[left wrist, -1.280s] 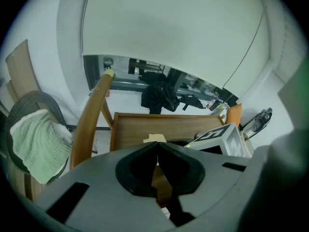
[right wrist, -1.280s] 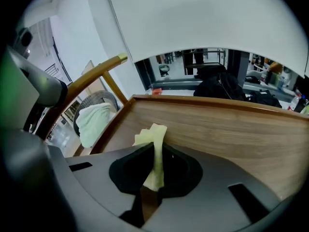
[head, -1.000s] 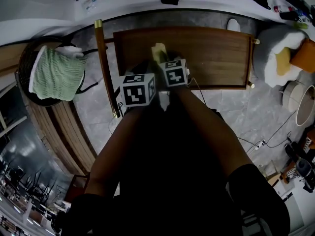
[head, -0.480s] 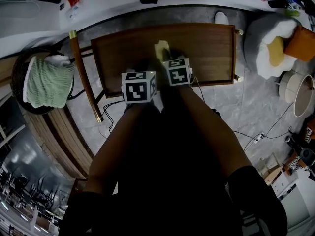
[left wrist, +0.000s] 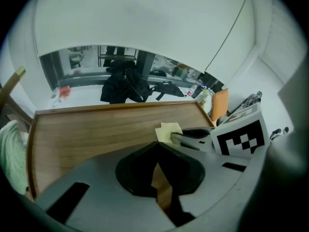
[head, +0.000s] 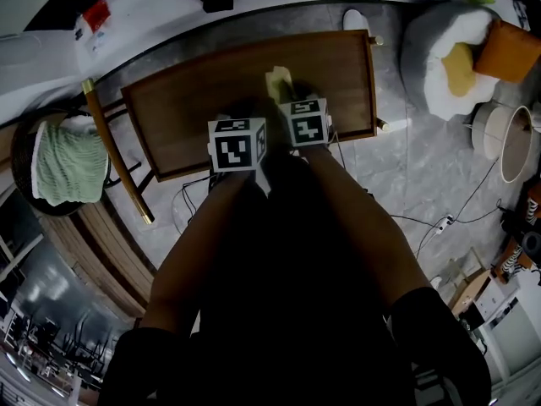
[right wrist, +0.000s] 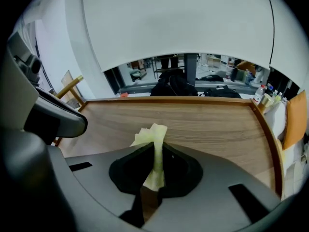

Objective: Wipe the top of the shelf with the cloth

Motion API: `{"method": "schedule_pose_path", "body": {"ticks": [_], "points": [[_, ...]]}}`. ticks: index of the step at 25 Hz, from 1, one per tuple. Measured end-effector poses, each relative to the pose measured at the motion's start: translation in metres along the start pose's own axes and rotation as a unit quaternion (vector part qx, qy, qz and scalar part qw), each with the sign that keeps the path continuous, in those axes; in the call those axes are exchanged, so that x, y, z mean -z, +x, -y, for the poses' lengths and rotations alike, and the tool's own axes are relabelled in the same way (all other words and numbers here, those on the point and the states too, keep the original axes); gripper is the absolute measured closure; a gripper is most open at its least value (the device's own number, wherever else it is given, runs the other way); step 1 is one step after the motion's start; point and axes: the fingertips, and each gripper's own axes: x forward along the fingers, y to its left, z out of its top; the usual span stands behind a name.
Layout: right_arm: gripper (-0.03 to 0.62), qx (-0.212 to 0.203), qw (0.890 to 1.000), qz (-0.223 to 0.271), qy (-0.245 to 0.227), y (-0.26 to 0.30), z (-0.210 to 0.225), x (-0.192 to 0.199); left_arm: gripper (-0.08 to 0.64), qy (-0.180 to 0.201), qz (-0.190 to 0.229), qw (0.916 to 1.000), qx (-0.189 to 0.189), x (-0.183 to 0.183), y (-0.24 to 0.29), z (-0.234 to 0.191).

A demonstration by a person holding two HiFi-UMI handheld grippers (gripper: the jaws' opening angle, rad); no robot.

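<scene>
The shelf top (head: 194,100) is a brown wooden board with a raised rim. My right gripper (head: 285,100) is shut on a pale yellow cloth (head: 277,82), which sticks out past the jaws onto the wood near the middle. In the right gripper view the cloth (right wrist: 153,137) stands pinched between the jaws of the right gripper (right wrist: 155,161) over the shelf top (right wrist: 212,124). My left gripper (head: 246,115) hovers just left of it, shut on nothing. The left gripper view shows the left gripper (left wrist: 157,164), the cloth (left wrist: 168,130) and the right gripper (left wrist: 194,137) beside it.
A green towel (head: 66,163) lies in a dark basket left of the shelf, next to a wooden pole (head: 117,152). A white cushion (head: 444,53) with yellow and orange pieces sits at the right. Cables (head: 439,225) run over the floor. Dark clothes (left wrist: 124,85) lie beyond the shelf's far edge.
Both grippers and the cloth have slid to the right along the shelf top, from its left part to past its middle. The head view has swung so that the shelf shows tilted.
</scene>
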Motion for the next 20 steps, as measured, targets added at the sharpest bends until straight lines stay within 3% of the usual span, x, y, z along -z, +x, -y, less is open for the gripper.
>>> {"method": "schedule_pose_path", "body": {"ticks": [9, 20], "points": [[0.549, 0.049, 0.999, -0.002, 0.012, -0.024, 0.072, 0.008, 0.548, 0.019, -0.006, 0.9994, 0.028, -0.004, 0.028, 0.056], [0.549, 0.141, 0.990, -0.022, 0.020, -0.049, 0.148, 0.018, 0.548, 0.037, -0.008, 0.9982, 0.046, -0.009, 0.041, 0.075]]}}
